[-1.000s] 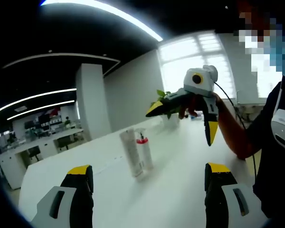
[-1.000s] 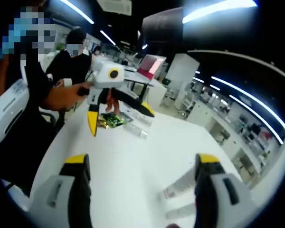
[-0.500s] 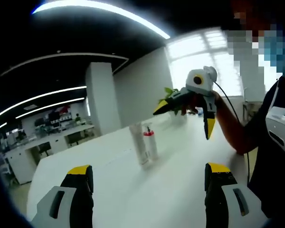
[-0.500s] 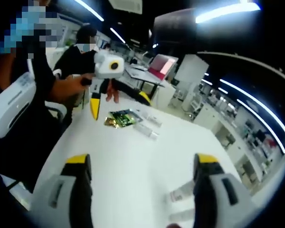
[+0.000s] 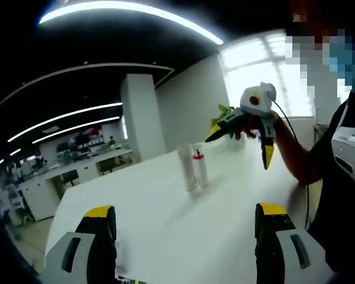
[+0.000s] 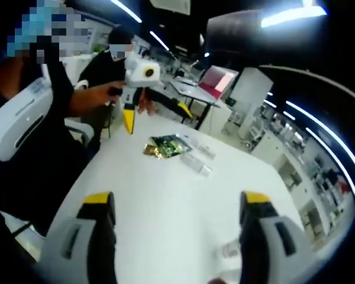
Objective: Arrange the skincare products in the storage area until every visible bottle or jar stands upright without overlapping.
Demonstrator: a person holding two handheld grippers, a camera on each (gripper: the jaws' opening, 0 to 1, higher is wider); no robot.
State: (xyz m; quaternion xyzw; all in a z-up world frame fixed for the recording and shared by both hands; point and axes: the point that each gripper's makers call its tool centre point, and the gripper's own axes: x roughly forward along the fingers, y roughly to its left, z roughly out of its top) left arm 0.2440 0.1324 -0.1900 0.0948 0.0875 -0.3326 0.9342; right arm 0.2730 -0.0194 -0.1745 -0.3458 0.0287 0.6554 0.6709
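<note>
Two skincare products stand upright side by side on the white table (image 5: pixel 165 219): a pale tube (image 5: pixel 187 167) and a bottle with a red cap (image 5: pixel 200 168). My left gripper (image 5: pixel 186 236) is open and empty, well short of them. My right gripper (image 5: pixel 239 148) hangs open in a hand above the table, right of the pair. In the right gripper view, my right gripper (image 6: pixel 177 236) is open over bare table. Two clear bottles (image 6: pixel 196 163) lie flat beside a green packet (image 6: pixel 165 147). Another bottle (image 6: pixel 231 248) lies by my right jaw. The left gripper (image 6: pixel 157 118) is held open beyond them.
A potted plant (image 5: pixel 225 112) stands at the table's far end by the window. The person holding the grippers stands along the table's edge (image 5: pixel 337 195). A second person (image 6: pixel 115 56) sits behind, near a pink laptop (image 6: pixel 216 80) on another desk.
Both cameras have swung. In the left gripper view the upright pair now sits further right and farther off. In the right gripper view the lying bottles by my right jaw have slid almost out of frame.
</note>
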